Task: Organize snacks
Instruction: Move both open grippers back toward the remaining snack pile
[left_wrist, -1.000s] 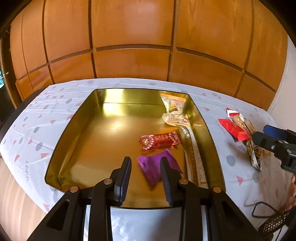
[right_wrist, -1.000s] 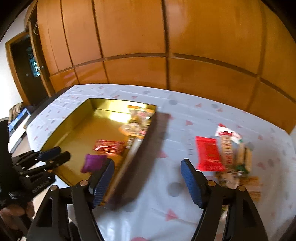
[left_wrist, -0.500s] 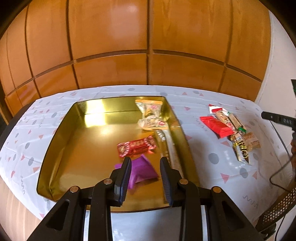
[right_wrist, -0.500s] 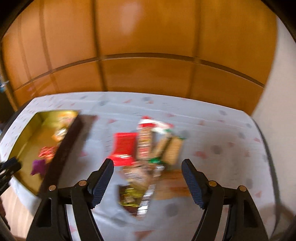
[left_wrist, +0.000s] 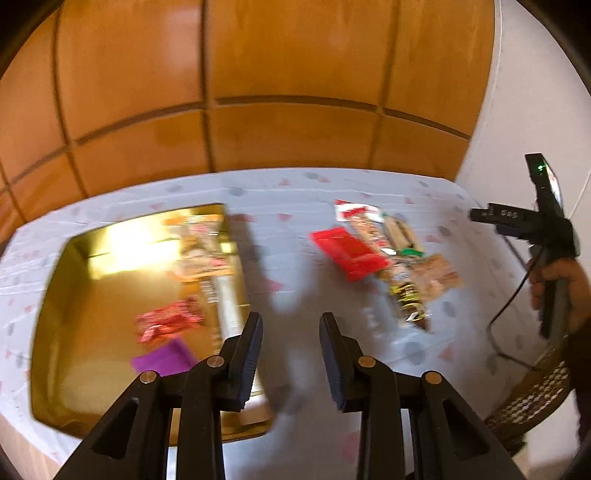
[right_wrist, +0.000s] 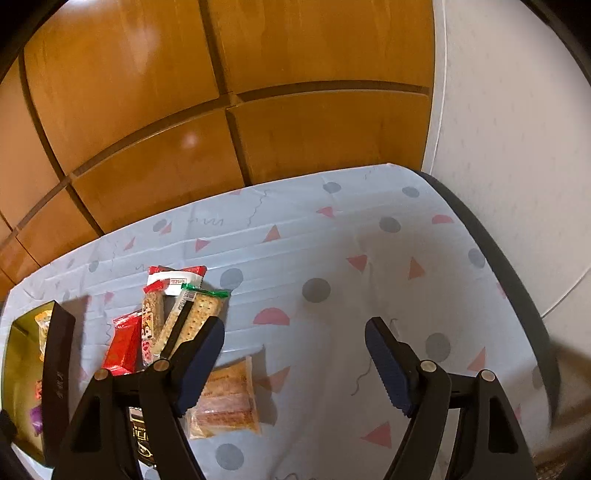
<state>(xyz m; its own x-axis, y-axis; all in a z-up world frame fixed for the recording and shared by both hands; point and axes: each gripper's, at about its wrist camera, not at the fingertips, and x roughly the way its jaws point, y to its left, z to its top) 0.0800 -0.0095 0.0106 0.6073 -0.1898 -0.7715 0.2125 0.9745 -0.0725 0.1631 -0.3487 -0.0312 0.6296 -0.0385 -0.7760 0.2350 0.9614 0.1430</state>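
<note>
A gold tray (left_wrist: 55, 280) sits on the left of the table and holds a purple packet (left_wrist: 162, 358), a red packet (left_wrist: 168, 319) and pale packets (left_wrist: 201, 247). A pile of loose snacks lies on the cloth to its right: a red packet (left_wrist: 349, 253), cracker bars (left_wrist: 400, 236) and a tan packet (left_wrist: 439, 277). My left gripper (left_wrist: 290, 349) is open and empty above the tray's right rim. My right gripper (right_wrist: 295, 363) is open wide and empty, with the pile (right_wrist: 177, 317) and an orange-tan packet (right_wrist: 225, 398) at its left finger.
The table has a white cloth (right_wrist: 332, 258) with grey dots and pink triangles. Wood panelling (left_wrist: 258, 92) stands behind it and a white wall (right_wrist: 517, 147) on the right. A wicker seat (left_wrist: 535, 395) is at the right edge. The tray's dark wall (right_wrist: 57, 354) shows at left.
Both grippers have swung to the right. The left one has left the purple packet in the tray and now faces the tray's right rim. The right one now faces the right end of the table.
</note>
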